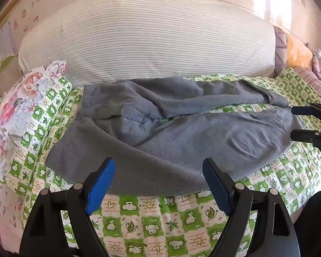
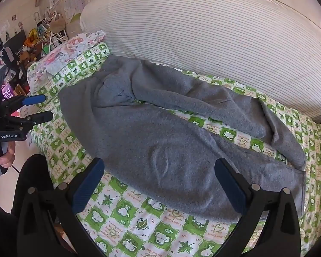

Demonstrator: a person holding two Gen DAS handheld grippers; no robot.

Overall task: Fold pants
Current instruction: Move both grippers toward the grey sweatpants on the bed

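the pants (image 1: pixel 181 132) lie spread on the bed (image 1: pixel 151 220), ahead of and below both our tools, long axis running side to side: waistband on the left, cuffs on the right, the two legs parted by a strip of green checked quilt. our left tool (image 1: pixel 158 177) hangs over the waist end of the near edge, the right tool (image 2: pixel 160 182) over the near leg toward its cuff. both are spread wide and grip nothing. we judge each end belongs to its nearer hand.
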